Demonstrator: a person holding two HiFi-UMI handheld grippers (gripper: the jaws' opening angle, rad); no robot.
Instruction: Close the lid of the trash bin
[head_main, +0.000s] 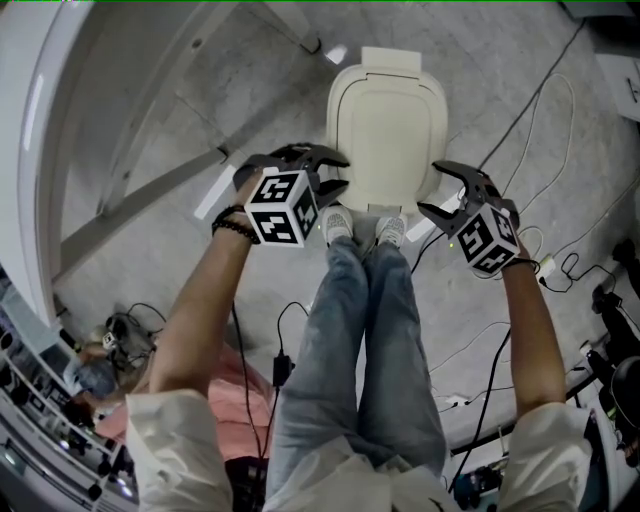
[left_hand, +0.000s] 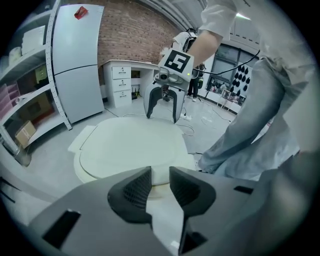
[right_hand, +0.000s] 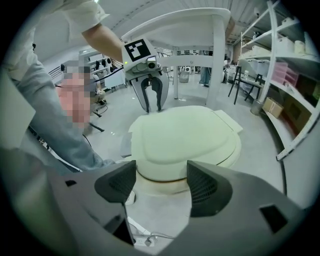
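The cream trash bin (head_main: 386, 130) stands on the floor in front of the person's shoes, and its lid (left_hand: 130, 145) lies flat down on the rim. My left gripper (head_main: 343, 172) hangs at the bin's near left corner, jaws a narrow gap apart with nothing between them (left_hand: 160, 185). At the near right corner my right gripper (head_main: 428, 187) stands wider open and empty (right_hand: 161, 182). Each gripper view looks across the lid (right_hand: 185, 135) at the other gripper: the right gripper (left_hand: 161, 118) and the left gripper (right_hand: 153, 109). Neither touches the bin.
A white table frame (head_main: 140, 200) slants across the floor at the left. Cables (head_main: 540, 180) and a power strip lie right of the bin. The person's shoes (head_main: 338, 222) stand just before the bin. A fridge (left_hand: 75, 65) and shelves (right_hand: 290, 75) line the room's sides.
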